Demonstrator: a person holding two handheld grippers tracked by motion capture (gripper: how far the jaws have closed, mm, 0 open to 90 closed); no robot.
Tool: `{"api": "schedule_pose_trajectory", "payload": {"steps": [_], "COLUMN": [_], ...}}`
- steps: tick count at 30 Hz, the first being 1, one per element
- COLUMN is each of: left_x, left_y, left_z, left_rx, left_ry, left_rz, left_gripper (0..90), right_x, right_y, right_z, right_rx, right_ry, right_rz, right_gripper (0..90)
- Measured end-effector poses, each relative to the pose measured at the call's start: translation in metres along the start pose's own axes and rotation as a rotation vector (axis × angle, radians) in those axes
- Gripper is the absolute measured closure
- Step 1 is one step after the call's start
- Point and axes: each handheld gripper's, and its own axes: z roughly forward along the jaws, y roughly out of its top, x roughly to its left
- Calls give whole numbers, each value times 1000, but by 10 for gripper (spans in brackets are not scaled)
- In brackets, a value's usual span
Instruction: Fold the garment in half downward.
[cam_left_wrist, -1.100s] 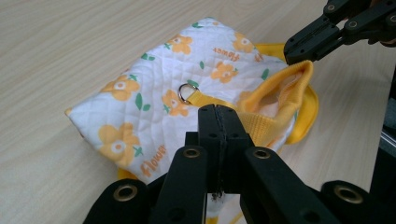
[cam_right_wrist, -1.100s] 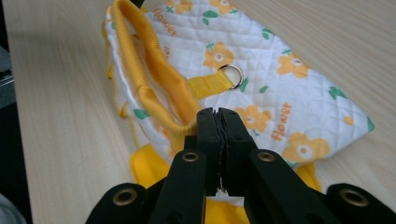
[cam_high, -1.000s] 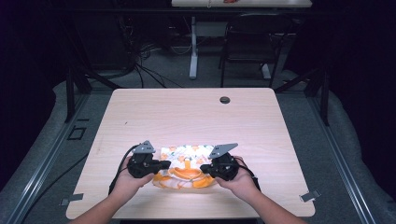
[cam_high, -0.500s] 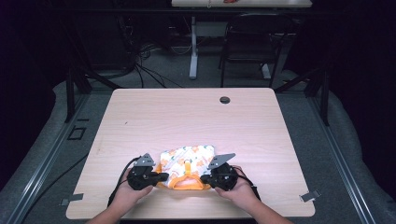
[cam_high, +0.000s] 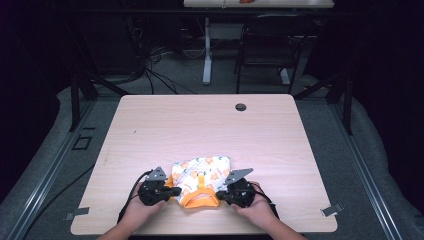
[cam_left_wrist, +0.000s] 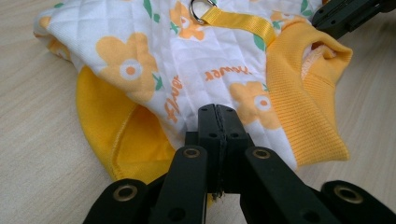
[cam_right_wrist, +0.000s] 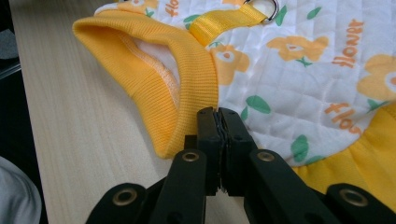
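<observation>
Both of my hand-held grippers, left (cam_high: 175, 191) and right (cam_high: 220, 194), pinch the flowered garment (cam_high: 200, 176) on the bench (cam_high: 210, 127); a round hole (cam_high: 241, 107) lies well beyond it.

White quilted garment (cam_left_wrist: 196, 60), orange flowers, yellow ribbed trim, light wooden table (cam_high: 210, 130).

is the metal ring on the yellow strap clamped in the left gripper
No, the metal ring lies free on the garment, far from the left gripper pinching the fabric edge.

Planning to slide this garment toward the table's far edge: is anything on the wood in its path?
Nearly nothing: the small flowered garment, pinched by the left gripper and right gripper, faces bare table. A round dark grommet sits near the far edge.
</observation>
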Motion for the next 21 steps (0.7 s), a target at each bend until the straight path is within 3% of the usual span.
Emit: {"api": "schedule_pose_trajectory", "payload": {"steps": [21], "left_x": [8], "left_y": [5], "left_z": [6], "left_rx": [-1], "left_ry": [13], "left_rz": [12], "left_gripper": [899], "right_x": [-8], "right_y": [0], "right_z": [4], "right_rx": [-14], "right_ry": [25], "right_rz": [47], "right_gripper": [876]}}
